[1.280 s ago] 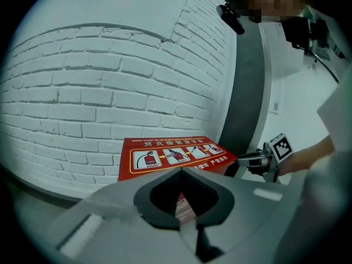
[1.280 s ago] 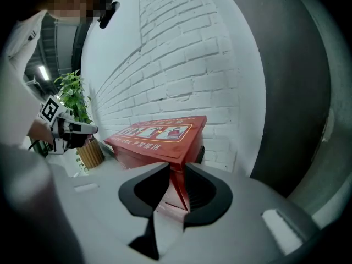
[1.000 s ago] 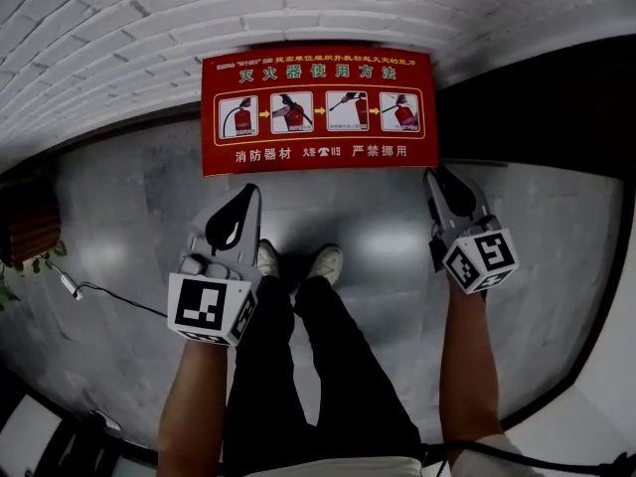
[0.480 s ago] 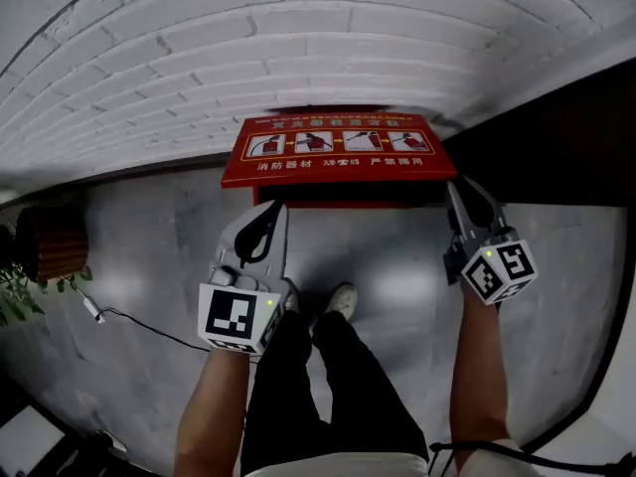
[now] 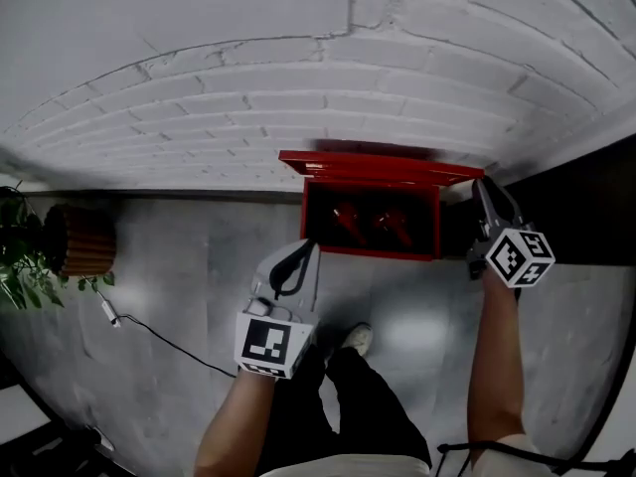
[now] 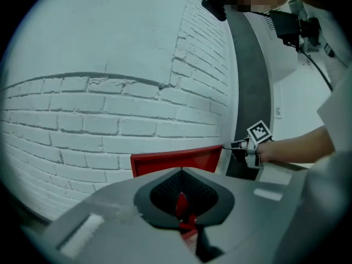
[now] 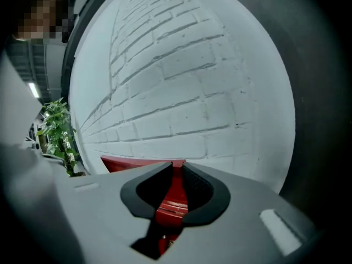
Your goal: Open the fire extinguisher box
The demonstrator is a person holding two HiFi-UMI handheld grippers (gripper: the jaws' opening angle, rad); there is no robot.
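The red fire extinguisher box point(image 5: 370, 251) stands on the floor against the white brick wall. Its lid point(image 5: 368, 162) is raised, and red extinguishers point(image 5: 373, 222) show inside. At the lid's right corner my right gripper point(image 5: 483, 185) is shut on the lid's edge; the right gripper view shows the red lid point(image 7: 132, 164) pinched between the jaws of the right gripper point(image 7: 177, 166). My left gripper point(image 5: 303, 249) hovers just before the box's front left, shut and holding nothing. In the left gripper view the left gripper point(image 6: 181, 172) points at the upright lid point(image 6: 176, 159), with the right gripper point(image 6: 228, 146) at the lid's right end.
A potted plant point(image 5: 15, 256) and a brown slatted bin point(image 5: 75, 238) stand at the left by the wall. A thin cable point(image 5: 149, 331) lies across the grey floor. A dark wall panel point(image 5: 586, 207) lies right of the box. The person's legs and shoe point(image 5: 356, 339) are below.
The lid has swung from lying flat with its instruction label up to standing open, carried by the right gripper. The left gripper has moved forward towards the box front.
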